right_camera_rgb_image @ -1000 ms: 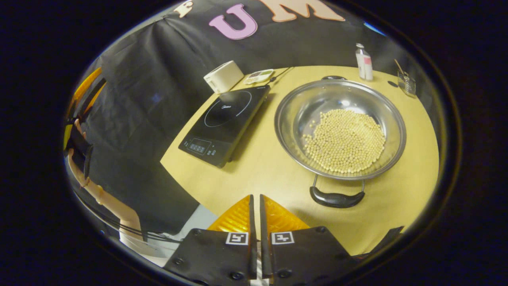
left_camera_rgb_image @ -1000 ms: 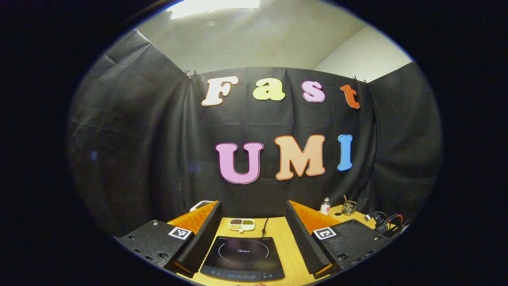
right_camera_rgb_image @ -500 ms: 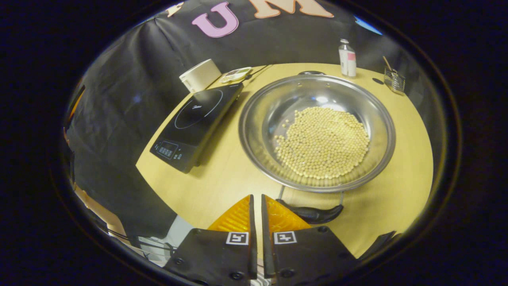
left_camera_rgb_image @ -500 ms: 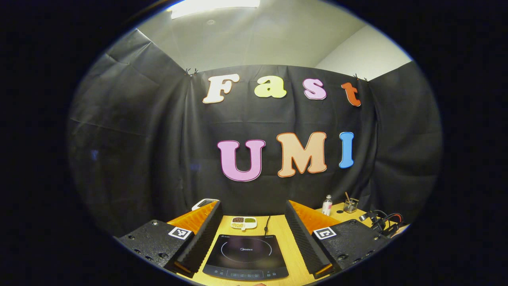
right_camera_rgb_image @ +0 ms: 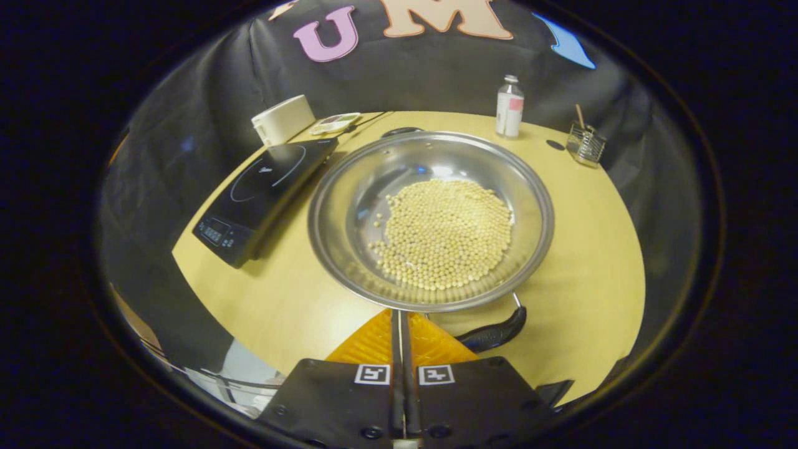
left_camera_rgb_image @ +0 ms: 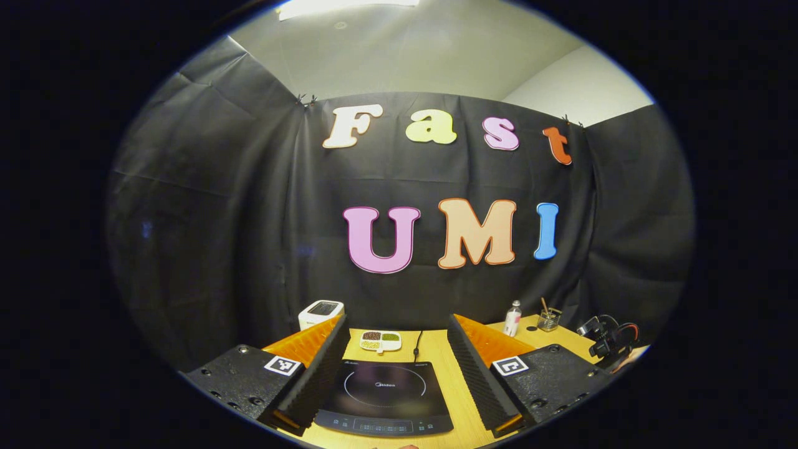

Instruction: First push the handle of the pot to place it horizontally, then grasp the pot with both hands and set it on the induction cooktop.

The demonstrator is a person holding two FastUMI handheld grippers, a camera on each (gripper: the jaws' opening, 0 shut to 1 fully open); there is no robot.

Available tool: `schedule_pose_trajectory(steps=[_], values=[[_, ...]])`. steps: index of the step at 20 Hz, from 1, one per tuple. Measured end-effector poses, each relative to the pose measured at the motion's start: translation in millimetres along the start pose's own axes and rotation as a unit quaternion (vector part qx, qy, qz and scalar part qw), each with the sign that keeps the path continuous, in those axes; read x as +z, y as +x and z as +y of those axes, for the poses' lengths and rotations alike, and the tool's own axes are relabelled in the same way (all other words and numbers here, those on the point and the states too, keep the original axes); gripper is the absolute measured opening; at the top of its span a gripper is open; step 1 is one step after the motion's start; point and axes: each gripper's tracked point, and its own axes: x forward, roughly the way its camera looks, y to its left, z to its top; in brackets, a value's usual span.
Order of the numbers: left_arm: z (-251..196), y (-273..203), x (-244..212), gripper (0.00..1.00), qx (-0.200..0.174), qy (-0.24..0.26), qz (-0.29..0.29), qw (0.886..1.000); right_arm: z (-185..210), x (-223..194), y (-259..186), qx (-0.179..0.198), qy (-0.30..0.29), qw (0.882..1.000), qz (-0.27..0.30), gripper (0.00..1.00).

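Note:
A wide steel pot (right_camera_rgb_image: 349, 187) holding soybeans (right_camera_rgb_image: 446, 234) stands on the wooden table, to the right of the black induction cooktop (right_camera_rgb_image: 262, 190). Its near black handle (right_camera_rgb_image: 495, 333) points toward me and its far handle (right_camera_rgb_image: 402, 132) points toward the wall. My right gripper (right_camera_rgb_image: 399, 315) is shut with nothing between its fingers. Its tips lie against the left end of the near handle, just under the pot's rim. My left gripper (left_camera_rgb_image: 396, 368) hangs open above the cooktop (left_camera_rgb_image: 383, 393), holding nothing.
A white box (right_camera_rgb_image: 283, 118) and a small divided dish (right_camera_rgb_image: 335, 123) sit behind the cooktop. A bottle (right_camera_rgb_image: 509, 106) and a glass holder (right_camera_rgb_image: 586, 143) stand at the back right of the table (right_camera_rgb_image: 592, 274). The right gripper (left_camera_rgb_image: 608, 340) appears at the left gripper view's right edge.
My right gripper moved forward to the pot, its narrow finger gap closed, and its tips now cover the near handle's left end. The left gripper shifted only slightly and stays open.

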Motion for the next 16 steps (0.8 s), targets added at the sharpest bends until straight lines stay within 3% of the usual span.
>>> schedule_pose_trajectory(steps=[16], values=[[11.8, 19.8, -24.9, 0.96, 0.008, -0.012, 0.029, 0.999, -105.5, 23.7, 16.7, -0.087, 0.043, 0.995, -0.002, 0.03]])
